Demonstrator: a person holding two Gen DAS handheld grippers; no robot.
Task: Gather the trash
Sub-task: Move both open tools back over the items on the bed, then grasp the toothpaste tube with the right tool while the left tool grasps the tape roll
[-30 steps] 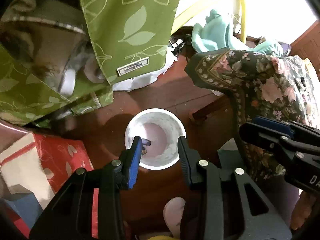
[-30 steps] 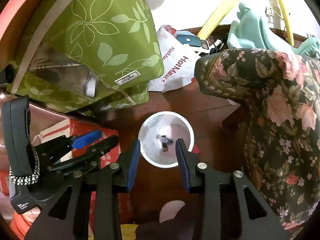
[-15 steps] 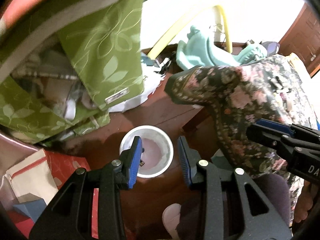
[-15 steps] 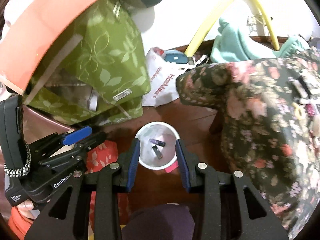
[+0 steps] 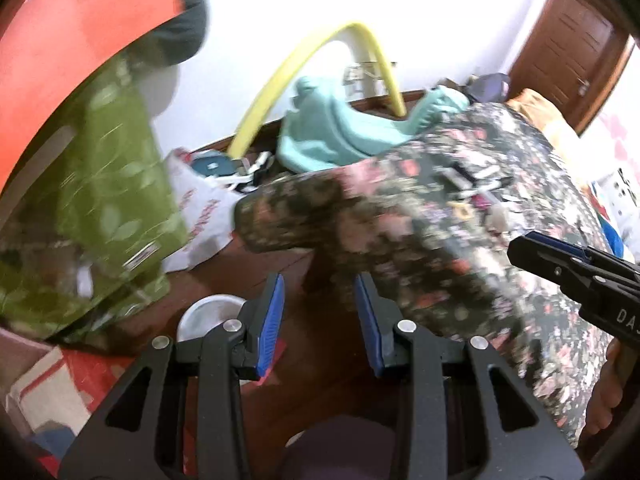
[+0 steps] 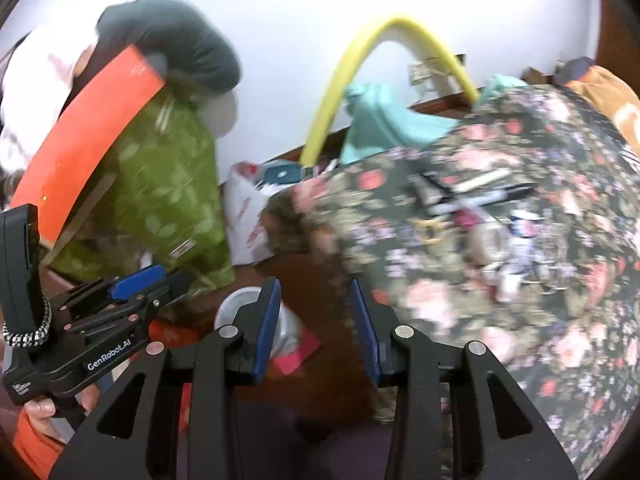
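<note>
Both tongs, left point(image 5: 319, 322) and right point(image 6: 316, 326), stand apart, empty. Scattered pens point(image 6: 486, 196) at right on the floral bed point(image 6: 520, 320) look light, stiff, slippery; best pinched mid-shaft.

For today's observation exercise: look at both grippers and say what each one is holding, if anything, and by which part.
Nothing is held. The left gripper and the right gripper both stand open with only floor showing between their jaws.

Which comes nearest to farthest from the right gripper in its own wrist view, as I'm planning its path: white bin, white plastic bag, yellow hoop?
1. white bin, just behind the right gripper's left finger.
2. white plastic bag, farther back on the floor.
3. yellow hoop, against the wall.
</note>
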